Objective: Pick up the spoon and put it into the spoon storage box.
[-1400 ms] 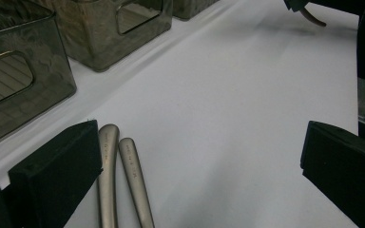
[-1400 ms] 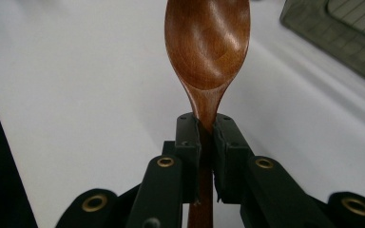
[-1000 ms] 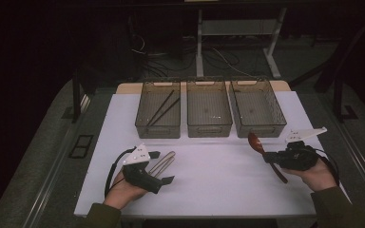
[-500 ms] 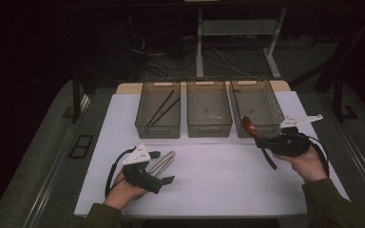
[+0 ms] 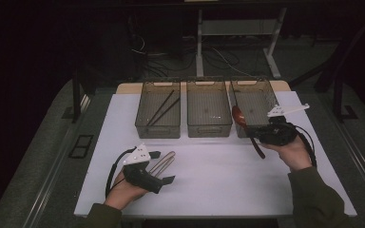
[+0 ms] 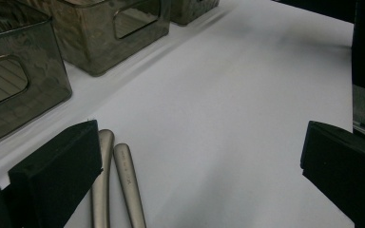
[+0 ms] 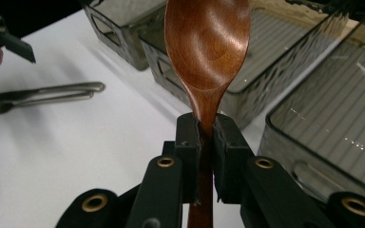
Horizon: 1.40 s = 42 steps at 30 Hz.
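My right gripper (image 5: 253,135) (image 7: 206,137) is shut on the neck of a brown wooden spoon (image 5: 238,115) (image 7: 206,42). It holds the spoon bowl-up, above the front left corner of the right bin (image 5: 252,80). At the lower left, my left gripper (image 5: 162,167) (image 6: 199,175) rests on the white table with its jaws wide open. Two metal cutlery handles (image 5: 164,160) (image 6: 109,180) lie between them, close to one jaw and untouched by the pads. In the right gripper view this cutlery (image 7: 43,97) lies flat at the left.
Three clear bins stand in a row at the back. The left bin (image 5: 157,132) holds dark chopsticks (image 5: 164,107); the middle bin (image 5: 209,130) looks bare. White tabletop (image 5: 218,180) stretches between the two hands. Dark floor and cables lie beyond the table.
My right gripper has carried the wooden spoon up and to the left, from the table's right side to the right bin's front corner. The left gripper has stayed put.
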Available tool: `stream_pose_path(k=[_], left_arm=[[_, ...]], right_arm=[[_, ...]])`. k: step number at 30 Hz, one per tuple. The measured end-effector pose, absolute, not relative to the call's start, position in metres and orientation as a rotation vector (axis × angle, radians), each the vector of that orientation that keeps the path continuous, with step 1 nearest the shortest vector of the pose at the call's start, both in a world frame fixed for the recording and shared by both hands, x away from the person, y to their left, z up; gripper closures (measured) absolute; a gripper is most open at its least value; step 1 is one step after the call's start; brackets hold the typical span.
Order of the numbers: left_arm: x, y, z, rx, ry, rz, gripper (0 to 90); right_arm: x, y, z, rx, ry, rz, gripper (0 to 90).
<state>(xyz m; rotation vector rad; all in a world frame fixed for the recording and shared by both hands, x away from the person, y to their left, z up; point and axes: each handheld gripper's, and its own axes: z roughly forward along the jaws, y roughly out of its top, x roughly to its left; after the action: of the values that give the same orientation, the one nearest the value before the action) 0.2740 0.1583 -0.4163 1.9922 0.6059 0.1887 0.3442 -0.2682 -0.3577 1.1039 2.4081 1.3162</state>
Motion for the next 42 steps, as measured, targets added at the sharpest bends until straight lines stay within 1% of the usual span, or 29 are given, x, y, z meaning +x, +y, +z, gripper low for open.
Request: stream_pose_path(k=[26, 36, 42], left_arm=[[0.273, 0.155, -0.416, 1.991, 0.603, 0.18, 0.0], [0.272, 0.155, -0.415, 1.983, 0.601, 0.175, 0.0], [0.272, 0.155, -0.415, 1.982, 0.599, 0.173, 0.0]], right_arm=[[0.403, -0.226, -0.322, 1.142, 2.322, 1.336, 82.0], [0.433, -0.204, -0.321, 1.161, 2.306, 1.314, 82.0], [0.449, -0.197, -0.325, 1.181, 2.291, 1.297, 82.0]])
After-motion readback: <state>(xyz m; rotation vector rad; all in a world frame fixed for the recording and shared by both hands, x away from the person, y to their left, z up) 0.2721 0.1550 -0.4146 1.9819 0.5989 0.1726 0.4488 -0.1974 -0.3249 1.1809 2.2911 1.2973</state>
